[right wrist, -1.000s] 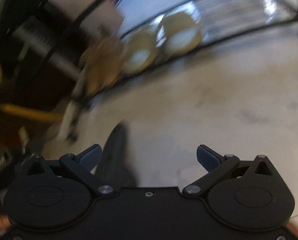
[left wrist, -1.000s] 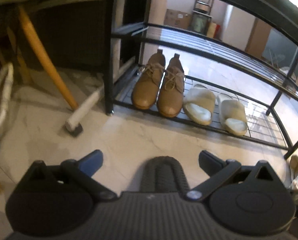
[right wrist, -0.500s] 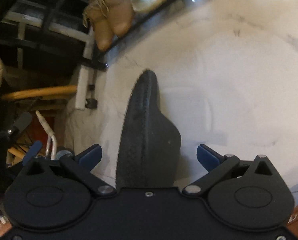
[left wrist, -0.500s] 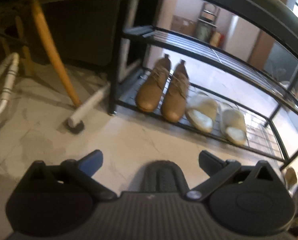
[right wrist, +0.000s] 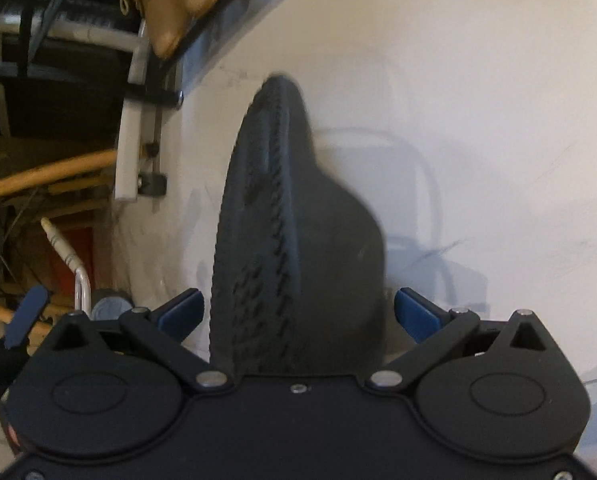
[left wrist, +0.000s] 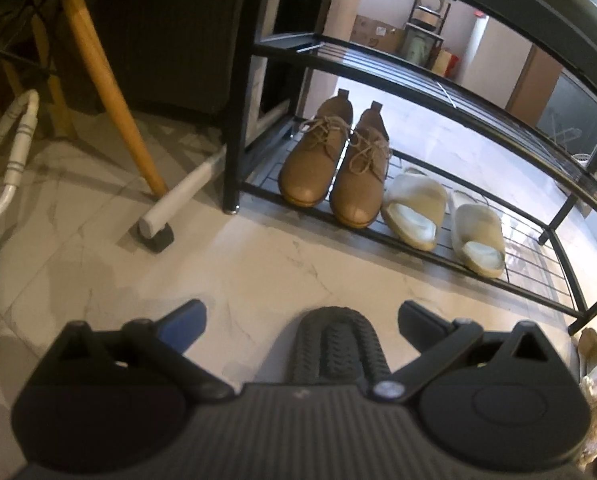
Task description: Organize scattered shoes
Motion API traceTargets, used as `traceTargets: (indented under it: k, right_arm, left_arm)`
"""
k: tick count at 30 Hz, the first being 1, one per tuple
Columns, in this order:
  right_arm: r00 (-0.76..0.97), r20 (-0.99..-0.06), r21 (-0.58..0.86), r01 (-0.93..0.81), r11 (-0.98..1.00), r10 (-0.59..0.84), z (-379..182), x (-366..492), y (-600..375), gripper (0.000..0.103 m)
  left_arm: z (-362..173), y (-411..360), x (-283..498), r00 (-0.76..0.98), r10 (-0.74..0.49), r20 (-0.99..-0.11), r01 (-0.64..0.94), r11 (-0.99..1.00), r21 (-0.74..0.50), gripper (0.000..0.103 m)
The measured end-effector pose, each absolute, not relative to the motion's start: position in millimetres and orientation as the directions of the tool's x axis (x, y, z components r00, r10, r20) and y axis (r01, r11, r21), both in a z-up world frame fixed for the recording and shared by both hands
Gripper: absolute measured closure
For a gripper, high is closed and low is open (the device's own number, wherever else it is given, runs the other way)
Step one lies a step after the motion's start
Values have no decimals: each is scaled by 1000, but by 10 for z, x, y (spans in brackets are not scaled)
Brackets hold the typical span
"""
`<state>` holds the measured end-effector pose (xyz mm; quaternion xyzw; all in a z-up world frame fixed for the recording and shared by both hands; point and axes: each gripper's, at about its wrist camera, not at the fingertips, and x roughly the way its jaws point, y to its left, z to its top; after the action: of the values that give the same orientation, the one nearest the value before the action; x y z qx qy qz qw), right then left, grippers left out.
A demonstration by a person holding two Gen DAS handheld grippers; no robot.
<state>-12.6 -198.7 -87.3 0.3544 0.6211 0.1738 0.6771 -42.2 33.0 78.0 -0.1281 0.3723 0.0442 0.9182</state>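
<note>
In the left wrist view a black metal shoe rack holds a pair of tan lace-up shoes and a pair of cream slides on its bottom shelf. My left gripper has its fingers spread wide around the tip of a black textured slipper. In the right wrist view my right gripper also has its fingers spread wide, with a black slipper standing on edge between them, sole to the left. Whether either gripper grips its slipper is not visible.
A yellow wooden chair leg and a white tube frame stand left of the rack. More light shoes lie on the floor at the far right. The floor is pale marble tile.
The left view has drawn back a little from the rack. The right gripper has swung down toward the floor, and the black slipper now fills the space between its fingers.
</note>
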Motion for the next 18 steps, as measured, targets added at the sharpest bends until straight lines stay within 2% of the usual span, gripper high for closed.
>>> traceTargets:
  k: [3, 9, 12, 16, 18]
  right_arm:
    - [111, -715, 697, 187, 693, 690, -905, -155, -1918, 0]
    - [132, -723, 690, 172, 703, 678, -883, -194, -1940, 0]
    - [151, -731, 682, 143, 717, 665, -847, -167, -1883, 5]
    - [172, -742, 669, 145, 729, 647, -827, -157, -1876, 19]
    - [174, -745, 666, 138, 733, 645, -825, -152, -1878, 19]
  left_arm:
    - [773, 330, -408, 722, -27, -691, -167, 963, -212, 1]
    - [745, 348, -386, 712, -28, -702, -180, 959, -221, 1]
    - [727, 361, -371, 703, -32, -711, -190, 954, -230, 1]
    - [699, 397, -352, 691, -30, -722, -215, 945, -245, 1]
    - [697, 412, -357, 693, -29, -721, -221, 942, -251, 1]
